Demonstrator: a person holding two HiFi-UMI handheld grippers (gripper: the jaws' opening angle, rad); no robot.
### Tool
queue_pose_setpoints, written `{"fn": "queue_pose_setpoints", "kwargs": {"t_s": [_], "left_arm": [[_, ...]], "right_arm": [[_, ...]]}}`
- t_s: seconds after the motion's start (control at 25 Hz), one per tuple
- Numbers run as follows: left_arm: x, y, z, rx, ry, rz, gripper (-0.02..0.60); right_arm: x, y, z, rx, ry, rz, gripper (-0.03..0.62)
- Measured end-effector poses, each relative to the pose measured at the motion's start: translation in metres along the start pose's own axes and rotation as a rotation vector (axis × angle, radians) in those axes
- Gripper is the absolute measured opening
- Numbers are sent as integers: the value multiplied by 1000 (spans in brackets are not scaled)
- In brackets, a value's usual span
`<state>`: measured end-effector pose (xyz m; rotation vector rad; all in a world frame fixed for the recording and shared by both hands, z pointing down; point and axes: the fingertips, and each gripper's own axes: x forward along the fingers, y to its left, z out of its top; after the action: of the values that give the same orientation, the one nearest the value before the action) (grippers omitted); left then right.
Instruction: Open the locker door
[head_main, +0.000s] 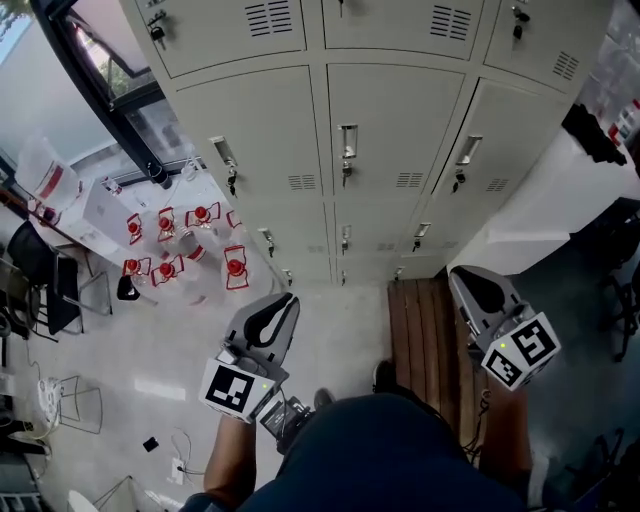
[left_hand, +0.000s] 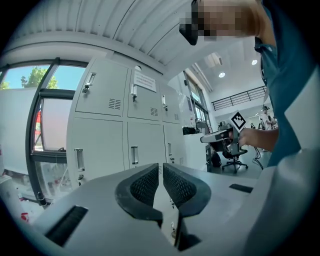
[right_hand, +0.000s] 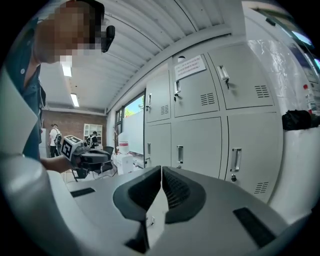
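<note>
A bank of pale grey lockers (head_main: 390, 120) stands ahead, all doors closed, each with a vertical metal handle, such as the middle one (head_main: 347, 140). My left gripper (head_main: 287, 299) is held short of the lockers, jaws shut with nothing between them. My right gripper (head_main: 460, 274) is beside it to the right, also shut and empty. In the left gripper view, the left gripper (left_hand: 161, 172) points level at locker doors with handles (left_hand: 134, 155). In the right gripper view, the right gripper (right_hand: 161, 175) faces doors with handles (right_hand: 236, 160). Neither gripper touches a locker.
Several water bottles with red labels (head_main: 180, 250) stand on the floor at the left, below a window. A wooden slatted board (head_main: 425, 330) lies at the lockers' foot. A white covered object (head_main: 560, 190) stands at the right, and dark chairs (head_main: 40, 280) at the far left.
</note>
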<state>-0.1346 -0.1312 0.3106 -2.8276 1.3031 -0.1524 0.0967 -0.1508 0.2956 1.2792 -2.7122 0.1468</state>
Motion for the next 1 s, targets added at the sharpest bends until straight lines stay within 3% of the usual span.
{"fn": "queue_pose_setpoints", "kwargs": {"t_s": [0.52,1.0], "left_arm": [[42,15,-13,18,41,63,41],[102,58,-20,47,48,87,43]], "right_arm": [[24,-31,-24,36,38,74,37],[38,-53,-44,68,78,62,37]]}}
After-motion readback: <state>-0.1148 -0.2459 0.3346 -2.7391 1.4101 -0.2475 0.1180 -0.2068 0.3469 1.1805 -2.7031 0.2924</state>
